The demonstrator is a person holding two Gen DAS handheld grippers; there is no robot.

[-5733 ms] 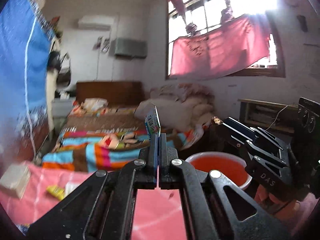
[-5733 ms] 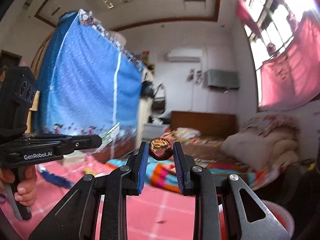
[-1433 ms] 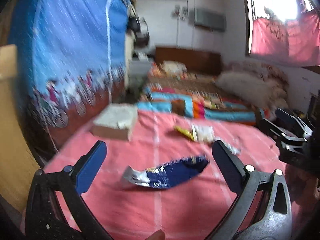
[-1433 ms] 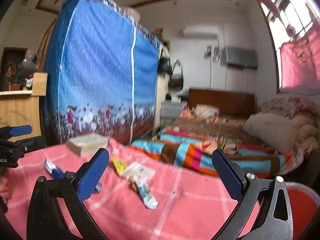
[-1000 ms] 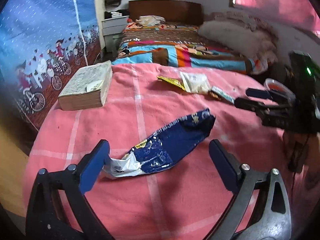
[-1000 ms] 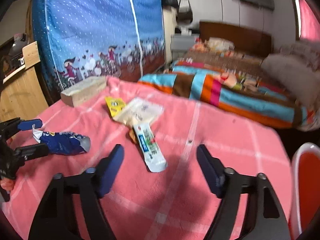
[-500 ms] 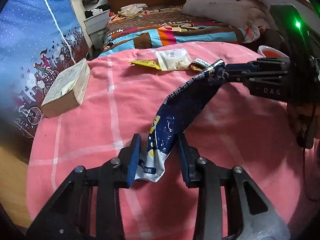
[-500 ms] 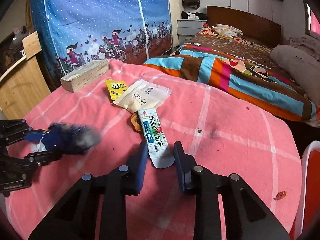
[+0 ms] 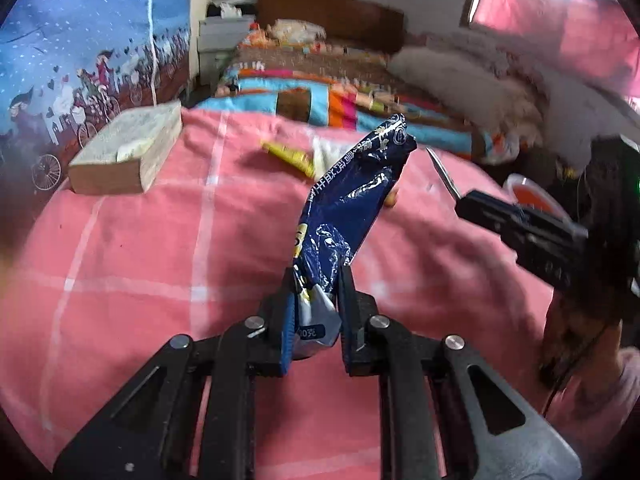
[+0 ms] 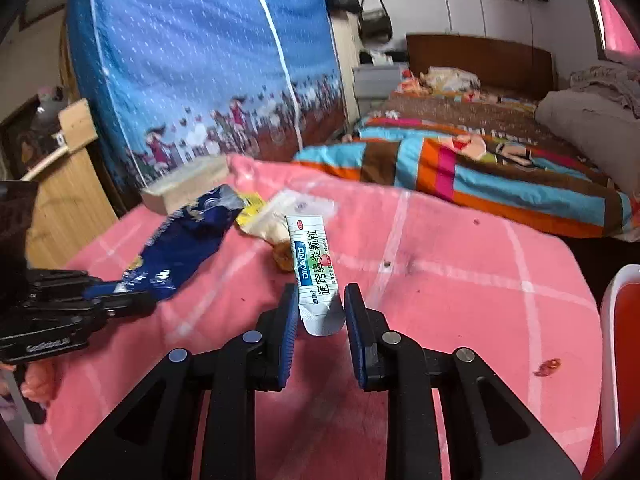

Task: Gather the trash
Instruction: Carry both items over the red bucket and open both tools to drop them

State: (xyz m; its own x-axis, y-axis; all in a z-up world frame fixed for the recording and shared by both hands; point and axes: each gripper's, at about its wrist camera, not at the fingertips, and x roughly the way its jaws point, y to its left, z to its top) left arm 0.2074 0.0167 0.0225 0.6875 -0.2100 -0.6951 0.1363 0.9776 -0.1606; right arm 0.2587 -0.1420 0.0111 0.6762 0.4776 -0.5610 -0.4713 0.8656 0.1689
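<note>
Lifting cleanly matters now: my left gripper [image 9: 316, 300] is closing on the crinkled dark-blue foil snack bag [image 9: 348, 204], raised off the pink checked surface [image 9: 160, 248]; my right gripper [image 10: 322, 312] clamps the white medicine sachet [image 10: 314, 268]. Red bin [image 10: 624, 320] is cut off; the brown scrap beneath stays unclear.
</note>
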